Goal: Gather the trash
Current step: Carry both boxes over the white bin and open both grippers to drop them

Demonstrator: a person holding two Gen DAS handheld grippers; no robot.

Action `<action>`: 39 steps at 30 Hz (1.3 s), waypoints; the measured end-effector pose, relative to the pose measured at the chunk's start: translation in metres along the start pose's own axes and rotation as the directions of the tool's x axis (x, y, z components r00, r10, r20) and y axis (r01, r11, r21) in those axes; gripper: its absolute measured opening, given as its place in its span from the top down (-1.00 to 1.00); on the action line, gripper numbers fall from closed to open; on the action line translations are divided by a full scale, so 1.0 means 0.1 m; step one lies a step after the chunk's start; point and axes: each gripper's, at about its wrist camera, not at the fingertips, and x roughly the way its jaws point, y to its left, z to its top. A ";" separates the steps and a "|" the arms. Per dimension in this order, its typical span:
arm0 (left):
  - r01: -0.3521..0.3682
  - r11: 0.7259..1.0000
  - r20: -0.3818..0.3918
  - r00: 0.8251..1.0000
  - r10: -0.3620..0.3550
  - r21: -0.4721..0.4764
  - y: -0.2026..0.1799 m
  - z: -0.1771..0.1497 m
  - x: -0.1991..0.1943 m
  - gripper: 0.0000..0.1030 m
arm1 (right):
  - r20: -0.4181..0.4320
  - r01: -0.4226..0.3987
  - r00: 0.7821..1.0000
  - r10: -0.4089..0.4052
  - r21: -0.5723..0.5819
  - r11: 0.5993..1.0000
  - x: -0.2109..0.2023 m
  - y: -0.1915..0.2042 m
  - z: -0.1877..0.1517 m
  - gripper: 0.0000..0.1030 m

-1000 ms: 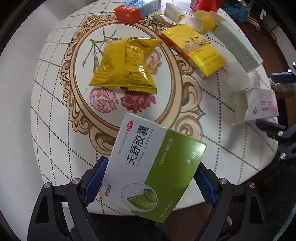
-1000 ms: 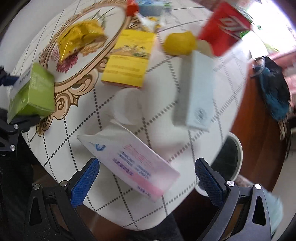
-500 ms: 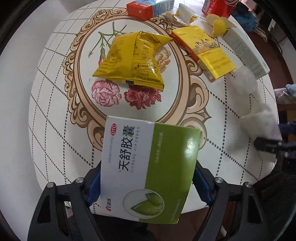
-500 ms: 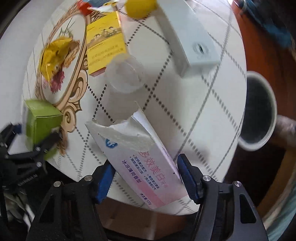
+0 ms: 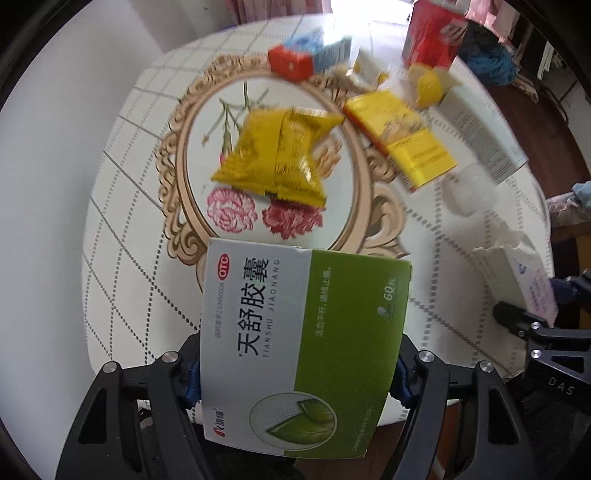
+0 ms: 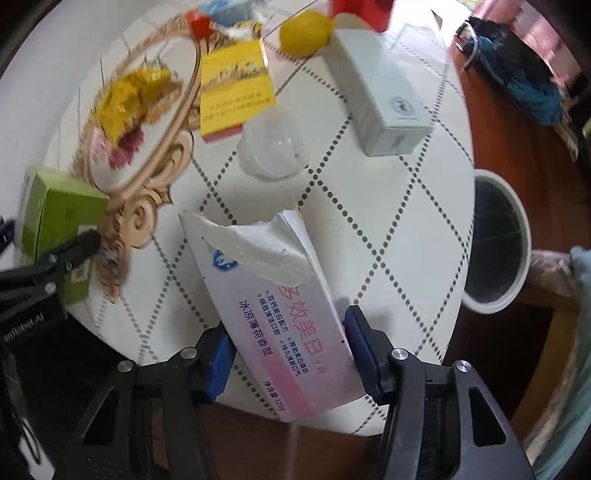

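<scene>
A green and white medicine box (image 5: 303, 343) sits between the blue pads of my left gripper (image 5: 297, 369), near the round table's front edge. The jaws are closing, and both pads touch the box's sides. In the right wrist view a white and pink toothpaste box (image 6: 280, 306) with a torn open end lies between the pads of my right gripper (image 6: 288, 347). These jaws are closing too, pressing on its long sides at the table's edge. Each view also shows the other gripper with its box: toothpaste box (image 5: 524, 273), medicine box (image 6: 62, 214).
On the flowered tablecloth (image 5: 122, 221) lie a yellow snack bag (image 5: 273, 158), a flat yellow box (image 5: 402, 140), a clear plastic cup (image 6: 273, 147), a long white box (image 6: 380, 99), a yellow lump (image 6: 304, 33) and a red-blue box (image 5: 306, 59). A white-rimmed bin (image 6: 495, 240) stands beside the table.
Both pairs of jaws have narrowed onto their boxes. The right gripper rolled and moved in over the toothpaste box, from wide open to pads touching it. The left gripper shifted across the table edge.
</scene>
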 end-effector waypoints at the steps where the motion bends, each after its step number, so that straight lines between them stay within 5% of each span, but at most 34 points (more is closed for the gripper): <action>1: 0.000 1.000 0.016 1.000 0.000 -0.001 -0.01 0.00 -0.09 -0.40 | 0.013 -0.021 1.000 0.021 0.018 1.000 0.05 0.07 -0.01 -0.13; 7: 0.045 0.999 0.117 0.992 -0.044 -0.001 -0.24 0.13 -0.70 -0.40 | 0.142 -0.132 0.983 0.112 0.139 0.982 -0.54 -0.26 -0.07 -0.13; 9: 0.074 0.997 0.147 0.986 -0.075 0.012 -0.26 0.40 -0.80 -0.40 | 0.190 -0.171 0.972 0.135 0.188 0.967 -0.70 -0.47 -0.14 -0.12; 15: 0.230 0.968 0.187 0.951 -0.245 0.099 -1.03 0.85 -1.21 -0.40 | 0.347 -0.232 0.933 0.100 0.366 0.901 -1.23 -1.42 -0.32 -0.12; 22: 0.454 0.872 0.029 0.884 -0.466 0.186 -2.28 1.65 -0.63 -0.40 | 0.317 -0.158 0.948 -0.029 0.548 0.822 -0.99 -2.65 -0.27 -0.12; 27: 0.535 0.821 -0.166 0.844 -0.510 0.199 -3.13 2.04 0.11 -0.41 | 0.222 -0.111 0.974 -0.038 0.618 0.779 -0.43 -3.28 -0.18 -0.11; 33: 0.547 0.815 -0.299 0.823 -0.482 0.190 -3.69 2.22 0.67 -0.50 | 0.152 -0.100 0.988 -0.007 0.685 0.722 0.21 -3.78 -0.17 -0.11; 35: 0.555 0.813 -0.329 0.812 -0.482 0.178 -3.76 2.26 0.79 -1.00 | 0.143 -0.102 0.990 0.001 0.698 0.709 0.35 -3.87 -0.15 -0.11; 39: 0.535 0.830 -0.320 0.822 -0.470 0.155 -3.73 2.30 0.87 -1.00 | 0.131 -0.106 0.991 0.017 0.715 0.691 0.56 -3.99 -0.13 -0.13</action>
